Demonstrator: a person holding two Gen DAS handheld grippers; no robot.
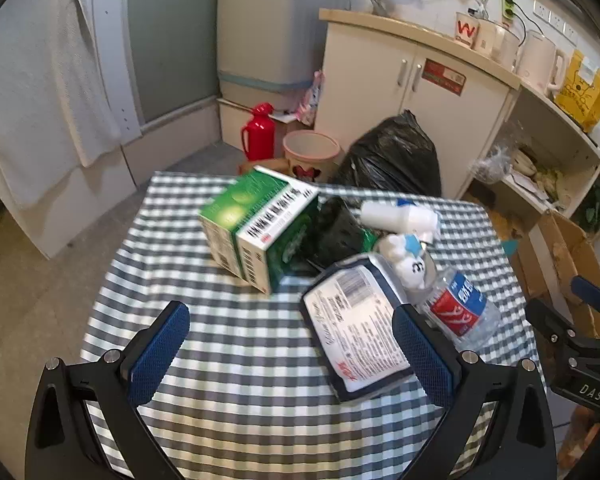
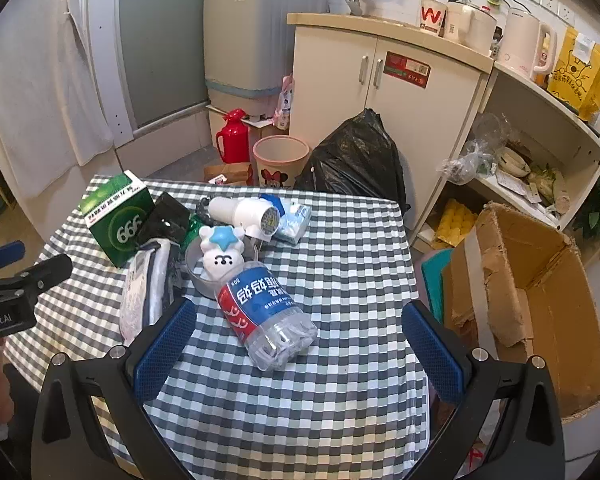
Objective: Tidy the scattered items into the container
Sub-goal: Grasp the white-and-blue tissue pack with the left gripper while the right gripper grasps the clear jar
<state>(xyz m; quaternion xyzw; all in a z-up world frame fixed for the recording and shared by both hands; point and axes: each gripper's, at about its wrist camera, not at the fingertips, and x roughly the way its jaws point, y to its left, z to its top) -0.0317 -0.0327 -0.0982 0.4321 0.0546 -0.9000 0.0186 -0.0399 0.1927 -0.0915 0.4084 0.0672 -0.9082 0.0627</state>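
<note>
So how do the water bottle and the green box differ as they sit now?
The water bottle is clear plastic and lies on its side; the green box is opaque cardboard resting on a flat face. The bottle sits nearer the right hand-held gripper, the box at the far left corner. Both rest on the checked tablecloth.

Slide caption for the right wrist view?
Open right gripper faces a lying water bottle on the checkered table, cardboard box alongside.

**Clutter crowded the far half of the table**

On the checked tablecloth (image 2: 340, 240) the green carton (image 2: 118, 216) sat far left, the crumpled black bag (image 2: 164, 220) just right of it. The flat white-labelled pouch (image 2: 144, 292) lay in front. The clear plastic water bottle (image 2: 268, 312) lay nearest, touching the bear-topped round tin (image 2: 220, 260); the white cylinder (image 2: 244, 210) lay behind. The open cardboard box (image 2: 540, 300) stood beside the table's right edge.
</note>
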